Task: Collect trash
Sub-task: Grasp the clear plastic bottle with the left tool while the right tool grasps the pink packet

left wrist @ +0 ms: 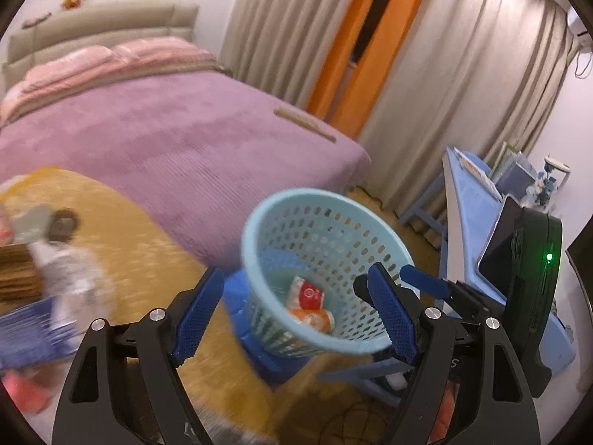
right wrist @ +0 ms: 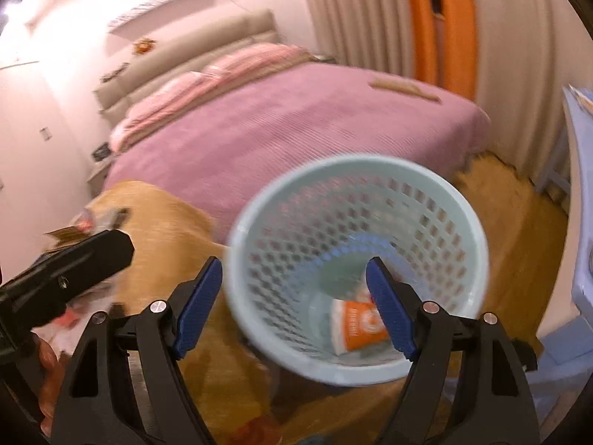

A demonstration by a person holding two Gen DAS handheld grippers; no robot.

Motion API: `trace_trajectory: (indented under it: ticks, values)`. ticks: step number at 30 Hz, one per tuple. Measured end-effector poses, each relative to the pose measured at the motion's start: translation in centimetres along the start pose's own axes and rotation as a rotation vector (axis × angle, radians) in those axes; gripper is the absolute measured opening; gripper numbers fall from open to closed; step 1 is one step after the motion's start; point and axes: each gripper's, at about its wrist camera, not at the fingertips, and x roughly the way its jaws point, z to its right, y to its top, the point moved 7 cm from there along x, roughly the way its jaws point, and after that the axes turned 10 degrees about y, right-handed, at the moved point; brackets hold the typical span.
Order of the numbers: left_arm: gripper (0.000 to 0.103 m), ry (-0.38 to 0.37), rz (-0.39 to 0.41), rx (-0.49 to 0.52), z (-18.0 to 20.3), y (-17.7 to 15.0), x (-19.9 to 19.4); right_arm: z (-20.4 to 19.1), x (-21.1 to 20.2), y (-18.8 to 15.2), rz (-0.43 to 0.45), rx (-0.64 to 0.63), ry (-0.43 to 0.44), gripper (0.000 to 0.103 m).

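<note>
**Trash in the basket, both grippers empty**

Trash, an orange-and-white wrapper [left wrist: 309, 307], lies at the bottom of the pale blue basket [left wrist: 259, 218], which stands on a blue stool [left wrist: 274, 363] near the purple bed [left wrist: 166, 129]. The left gripper [left wrist: 296, 311] and the right gripper [right wrist: 296, 307] hang over the basket, each with jaws apart and nothing between them.
</note>
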Motion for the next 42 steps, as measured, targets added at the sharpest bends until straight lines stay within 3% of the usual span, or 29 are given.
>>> trace_trajectory:
  ticks: [6,12,18,24,27,33,37,42]
  values:
    - [0.078,0.088,0.090,-0.054,-4.7,-0.4,-6.6,-8.6,-1.1,-0.1,0.039,-0.138,0.132,0.076]
    - [0.078,0.233,0.139,-0.118,-12.1,-2.5,-12.5,-16.4,-0.2,-1.7,0.022,-0.257,0.232,0.076]
    - [0.082,0.396,0.124,-0.209,-21.0,-6.0,-16.6,-20.9,2.3,-3.3,-0.027,-0.302,0.281,0.076]
    - [0.082,0.536,0.056,-0.295,-29.5,-9.6,-18.0,-24.3,5.0,-5.0,-0.110,-0.331,0.335,0.076]
    - [0.082,0.528,0.025,-0.315,-31.9,-10.6,-18.0,-25.9,6.0,-6.6,-0.146,-0.356,0.348,0.076]
    - [0.083,0.430,-0.031,-0.312,-33.3,-11.5,-16.6,-28.0,8.3,-9.0,-0.207,-0.363,0.350,0.076]
    - [0.082,0.336,-0.061,-0.310,-31.7,-12.0,-16.3,-28.5,9.6,-9.5,-0.232,-0.354,0.338,0.081]
    - [0.082,0.250,-0.174,-0.230,-28.1,-14.0,-15.7,-29.1,10.6,-10.0,-0.254,-0.365,0.342,0.082]
